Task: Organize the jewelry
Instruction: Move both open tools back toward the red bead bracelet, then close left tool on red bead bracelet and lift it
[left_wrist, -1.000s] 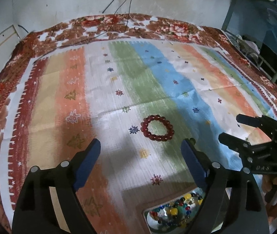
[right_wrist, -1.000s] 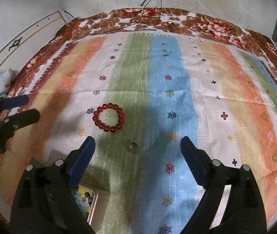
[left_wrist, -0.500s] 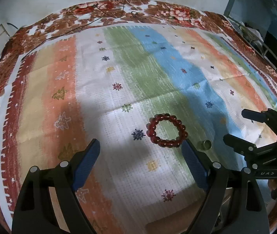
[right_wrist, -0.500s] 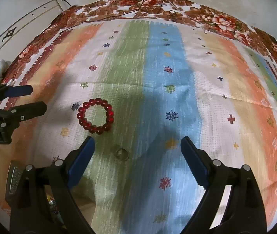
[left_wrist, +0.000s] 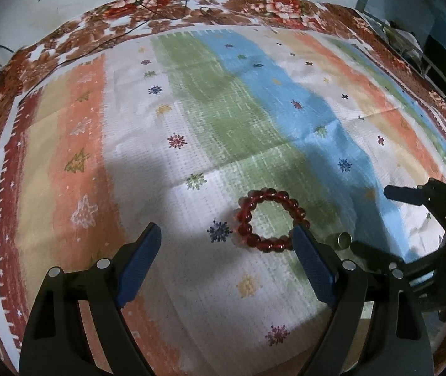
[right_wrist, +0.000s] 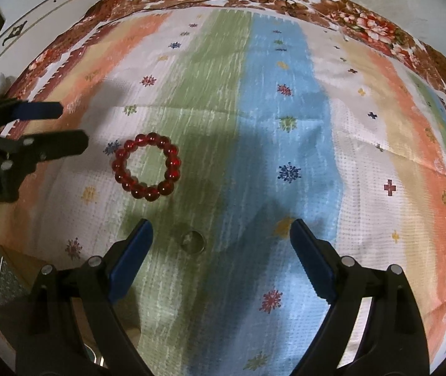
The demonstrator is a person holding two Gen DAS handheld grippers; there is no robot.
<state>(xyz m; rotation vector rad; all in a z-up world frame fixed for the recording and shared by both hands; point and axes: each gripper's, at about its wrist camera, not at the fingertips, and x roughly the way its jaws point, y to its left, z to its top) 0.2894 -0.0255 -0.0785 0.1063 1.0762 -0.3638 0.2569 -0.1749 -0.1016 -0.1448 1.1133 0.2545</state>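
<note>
A red bead bracelet [left_wrist: 270,219] lies flat on the striped cloth [left_wrist: 191,94]; it also shows in the right wrist view [right_wrist: 146,166]. A small metal ring [left_wrist: 341,240] lies just right of it, also in the right wrist view [right_wrist: 192,241]. My left gripper [left_wrist: 227,264] is open and empty, with its right finger beside the bracelet's near right edge. My right gripper [right_wrist: 221,258] is open and empty, with the ring between its fingers, just ahead of the tips. Each gripper shows in the other's view: the right one [left_wrist: 417,219] and the left one [right_wrist: 34,131].
An open box with a mesh-lined lid [right_wrist: 9,282] sits at the lower left of the right wrist view, partly hidden by my finger. Cables [left_wrist: 147,9] run over the cloth's far floral border. A wall stands behind the table and furniture [left_wrist: 427,47] to its right.
Both grippers have moved forward and lower towards the bracelet and ring. The bead-filled box has dropped out of the left wrist view. Both grippers stay open.
</note>
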